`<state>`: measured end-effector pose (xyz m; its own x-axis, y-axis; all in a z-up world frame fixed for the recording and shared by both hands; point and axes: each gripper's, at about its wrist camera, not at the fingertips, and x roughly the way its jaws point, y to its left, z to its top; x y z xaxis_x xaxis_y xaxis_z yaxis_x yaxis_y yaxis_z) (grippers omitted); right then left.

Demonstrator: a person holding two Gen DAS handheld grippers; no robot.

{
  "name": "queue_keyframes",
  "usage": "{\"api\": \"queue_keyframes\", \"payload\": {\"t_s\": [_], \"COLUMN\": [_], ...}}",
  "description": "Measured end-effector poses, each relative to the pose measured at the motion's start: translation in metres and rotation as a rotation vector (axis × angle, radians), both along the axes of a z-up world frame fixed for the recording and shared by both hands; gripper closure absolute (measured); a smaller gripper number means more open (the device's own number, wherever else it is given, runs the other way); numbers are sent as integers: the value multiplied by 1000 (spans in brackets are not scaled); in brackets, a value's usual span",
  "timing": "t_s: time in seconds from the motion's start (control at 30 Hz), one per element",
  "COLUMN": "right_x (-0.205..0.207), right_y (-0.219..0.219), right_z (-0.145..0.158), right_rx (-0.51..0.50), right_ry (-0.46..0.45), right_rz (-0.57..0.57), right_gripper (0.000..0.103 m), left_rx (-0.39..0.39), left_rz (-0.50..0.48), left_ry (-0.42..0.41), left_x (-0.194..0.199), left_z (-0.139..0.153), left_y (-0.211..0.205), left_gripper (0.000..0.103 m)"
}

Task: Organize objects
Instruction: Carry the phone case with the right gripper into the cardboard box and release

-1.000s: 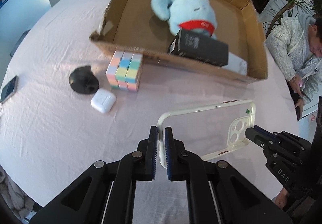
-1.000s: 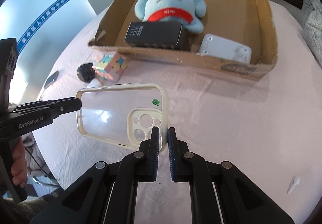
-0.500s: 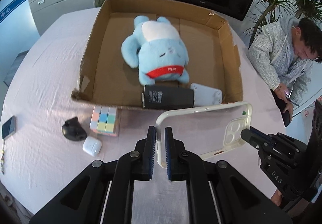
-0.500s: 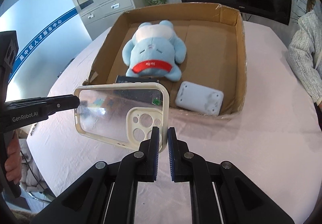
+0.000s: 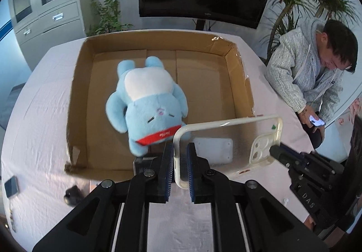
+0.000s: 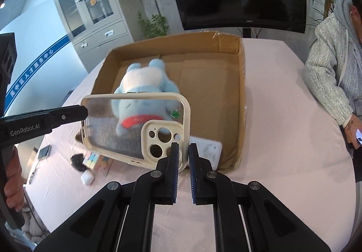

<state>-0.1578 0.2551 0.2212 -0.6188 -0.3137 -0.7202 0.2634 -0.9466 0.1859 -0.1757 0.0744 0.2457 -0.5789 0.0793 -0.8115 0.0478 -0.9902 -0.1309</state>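
A clear phone case (image 5: 226, 143) with a cream rim hangs in the air over the near edge of the cardboard box (image 5: 79, 84). My left gripper (image 5: 180, 154) has the case's plain end between its pads, and its jaws are opening slightly. My right gripper (image 6: 183, 157) is shut on the camera-hole corner of the phone case (image 6: 126, 120). Each gripper shows in the other's view: the right gripper (image 5: 273, 152) and the left gripper (image 6: 83, 112). In the box lie a blue plush toy (image 5: 147, 102), a white flat device (image 5: 215, 150) and a black box (image 5: 144, 166).
On the pink cloth left of the cardboard box (image 6: 242, 93) are a pastel cube (image 6: 95, 160), a white earbuds case (image 6: 87, 178), a black object (image 6: 77, 161) and a phone (image 6: 44, 151). A person in a grey hoodie (image 5: 312, 75) sits at the right edge.
Both grippers have risen and moved forward with the phone case, from over the cloth to over the box's near wall. The left jaws stand slightly wider.
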Motion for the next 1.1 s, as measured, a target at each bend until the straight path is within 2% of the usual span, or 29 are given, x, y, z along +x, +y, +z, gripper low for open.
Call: {"api": "queue_keyframes", "payload": {"t_s": [0.27, 0.47, 0.73, 0.8, 0.83, 0.9, 0.93, 1.0, 1.03, 1.1], "right_x": [-61, -102, -127, -124, -122, -115, -111, -102, -97, -83], "right_y": [19, 26, 24, 23, 23, 20, 19, 14, 11, 1], "right_z": [-4, -29, -63, -62, -61, -56, -53, -43, -38, -26], "right_rx": [-3, 8, 75, 89, 94, 108, 117, 123, 122, 119], "right_ry": [-15, -81, -180, -182, -178, -172, -167, -155, -150, -126], "right_rz": [-54, -84, -73, -79, -86, -88, -90, -85, -83, -63], "right_gripper": [96, 96, 96, 96, 96, 96, 96, 94, 92, 76], "left_rx": [12, 31, 21, 26, 28, 40, 48, 61, 65, 86], "left_rz": [-30, -50, -34, -13, -10, -16, -18, -12, -7, 3], "left_ry": [4, -55, -166, -142, -118, -87, -67, -2, 22, 66], "left_x": [-64, -109, -138, -129, -123, -110, -102, -79, -68, -38], "left_z": [-6, -31, -65, -58, -51, -40, -33, -12, -3, 13], "left_y": [9, 13, 18, 17, 17, 12, 9, -3, -9, -26], "left_gripper": [95, 95, 93, 89, 85, 69, 56, 41, 38, 34]}}
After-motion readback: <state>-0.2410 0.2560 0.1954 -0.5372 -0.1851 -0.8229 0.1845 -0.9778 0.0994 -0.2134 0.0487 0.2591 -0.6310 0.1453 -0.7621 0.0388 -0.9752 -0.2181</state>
